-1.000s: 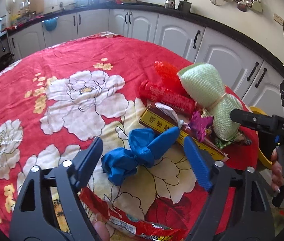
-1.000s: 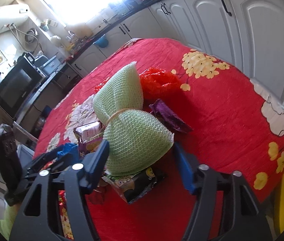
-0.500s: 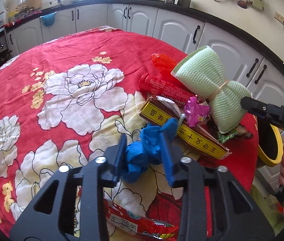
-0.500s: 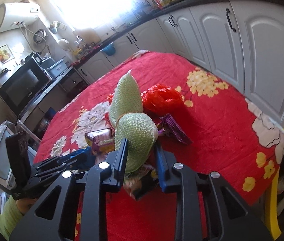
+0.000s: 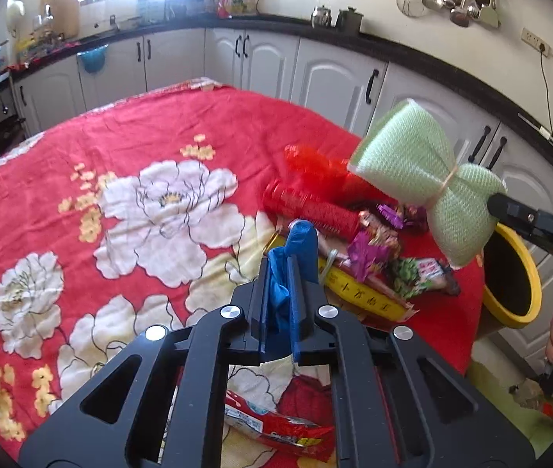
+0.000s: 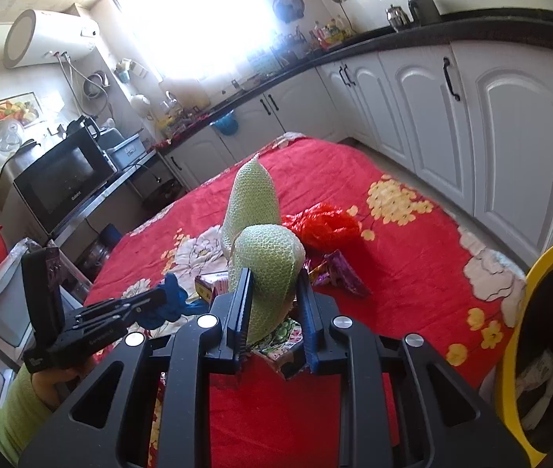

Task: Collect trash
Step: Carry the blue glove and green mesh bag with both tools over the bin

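1. My left tool (image 5: 282, 273) has just closed: a second ago its fingers stood wide on either side of the blue wrapper (image 5: 296, 245); now they pinch it tight, with the bunched top sticking up past the tips.
2. My right tool (image 6: 272, 308) has done the same to the green foam net (image 6: 264, 257). It was open around the net, and now its fingers squeeze the lower lobe; the net, tied at the waist, has come up off the pile.
3. In the left view the net (image 5: 428, 179) hangs clear above the counter (image 5: 81, 148), near the yellow bin (image 5: 510, 273) at the counter's edge.
4. So I judge both picks made. What remains for these two is the carry to the bin (image 6: 518, 312), whose rim shows at my right.
5. Left behind on the cloth: a red crinkled wrapper (image 5: 307, 206), a yellow box (image 5: 362, 292), purple foil (image 5: 370, 249) and a red packet (image 5: 276, 425) near me.
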Demonstrator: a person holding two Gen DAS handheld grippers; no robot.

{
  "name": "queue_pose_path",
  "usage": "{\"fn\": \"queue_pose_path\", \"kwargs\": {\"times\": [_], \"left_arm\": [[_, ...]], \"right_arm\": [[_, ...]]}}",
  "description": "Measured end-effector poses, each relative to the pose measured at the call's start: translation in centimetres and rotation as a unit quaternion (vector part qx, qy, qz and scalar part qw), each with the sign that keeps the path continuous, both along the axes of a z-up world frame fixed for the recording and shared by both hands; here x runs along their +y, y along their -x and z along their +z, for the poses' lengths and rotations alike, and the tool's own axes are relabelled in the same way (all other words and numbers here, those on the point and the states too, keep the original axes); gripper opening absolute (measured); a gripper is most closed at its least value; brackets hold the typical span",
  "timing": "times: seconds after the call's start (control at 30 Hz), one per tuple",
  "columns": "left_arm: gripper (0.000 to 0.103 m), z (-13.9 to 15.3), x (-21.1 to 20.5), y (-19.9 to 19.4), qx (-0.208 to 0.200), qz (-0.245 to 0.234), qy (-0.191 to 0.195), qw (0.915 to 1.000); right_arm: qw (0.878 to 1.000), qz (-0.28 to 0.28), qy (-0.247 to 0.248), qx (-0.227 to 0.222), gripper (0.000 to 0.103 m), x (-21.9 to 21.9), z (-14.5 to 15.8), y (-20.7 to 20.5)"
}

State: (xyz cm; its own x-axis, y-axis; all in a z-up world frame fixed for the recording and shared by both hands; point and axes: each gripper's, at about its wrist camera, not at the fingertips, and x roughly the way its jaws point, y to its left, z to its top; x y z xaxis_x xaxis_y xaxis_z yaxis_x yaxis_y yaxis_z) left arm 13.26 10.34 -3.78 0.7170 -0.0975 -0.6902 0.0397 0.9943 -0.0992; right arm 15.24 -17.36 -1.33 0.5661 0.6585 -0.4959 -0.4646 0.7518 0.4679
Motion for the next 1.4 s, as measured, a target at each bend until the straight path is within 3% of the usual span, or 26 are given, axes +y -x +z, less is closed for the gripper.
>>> {"fn": "queue_pose_path", "kwargs": {"times": [0.6,1.4], "left_arm": [[0.003,5.2,-5.0,1.3,-0.082,-0.030,0.030,0.9957],[0.003,5.9,-15.2,-1.0,-0.092,-0.116,0.053,0.9876]], "right_arm": [[0.999,-0.043,-0.009,-0.031,0.022,-5.4,2.1,2.0],[0.990,-0.135,-0.017,-0.042,0.022,-15.5,2.1,3.8]]}}
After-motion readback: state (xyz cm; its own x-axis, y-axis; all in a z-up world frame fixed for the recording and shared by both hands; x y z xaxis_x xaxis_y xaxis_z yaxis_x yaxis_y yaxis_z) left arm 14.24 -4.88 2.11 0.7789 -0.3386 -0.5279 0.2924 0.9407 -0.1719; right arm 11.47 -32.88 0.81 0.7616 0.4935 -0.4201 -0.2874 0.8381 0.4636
